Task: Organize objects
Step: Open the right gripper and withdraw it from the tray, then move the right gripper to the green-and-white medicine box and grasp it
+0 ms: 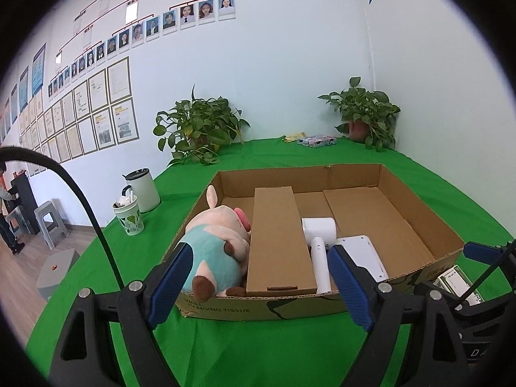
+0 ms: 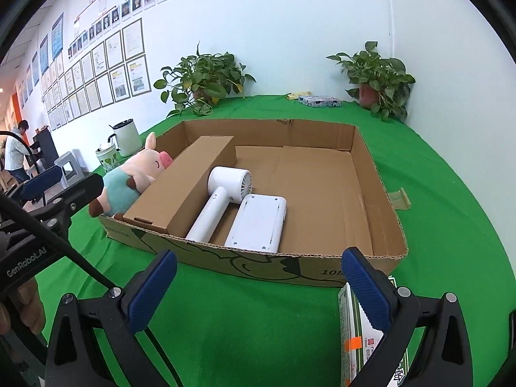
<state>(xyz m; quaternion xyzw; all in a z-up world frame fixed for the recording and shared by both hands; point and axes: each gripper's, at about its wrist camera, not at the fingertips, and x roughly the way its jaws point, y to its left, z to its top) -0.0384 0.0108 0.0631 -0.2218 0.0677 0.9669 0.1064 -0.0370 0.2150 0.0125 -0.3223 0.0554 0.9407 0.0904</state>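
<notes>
Sitting on the green cloth (image 2: 258, 322), a shallow cardboard tray (image 2: 380, 193) holds four things, all crowded toward its left half while the right part of its floor lies bare. Against the left wall lies a plush pig (image 1: 216, 242), on its side, snout toward the far wall and brown feet toward the near rim, its head rising above the tray's edge. Just beside it is a long brown carton (image 1: 277, 238), lying flat with its long axis running from the near wall toward the far one. Next comes a white hair dryer (image 2: 222, 193), its handle pointing at the near wall and its round barrel farther in, the grilled end facing right. Touching the handle's right side, a flat white device (image 2: 258, 222) lies face down, its long axis roughly parallel to the handle. Outside the tray, on the cloth in front of its near right corner, a small green-and-white box (image 2: 354, 338) lies partly behind the right gripper's right finger; whether it touches that finger cannot be told. The left gripper (image 1: 258, 280) hangs before the tray's near wall with its jaws spread wide and nothing between them. The right gripper (image 2: 258, 290) likewise stands fully apart over bare cloth, gripping nothing.
</notes>
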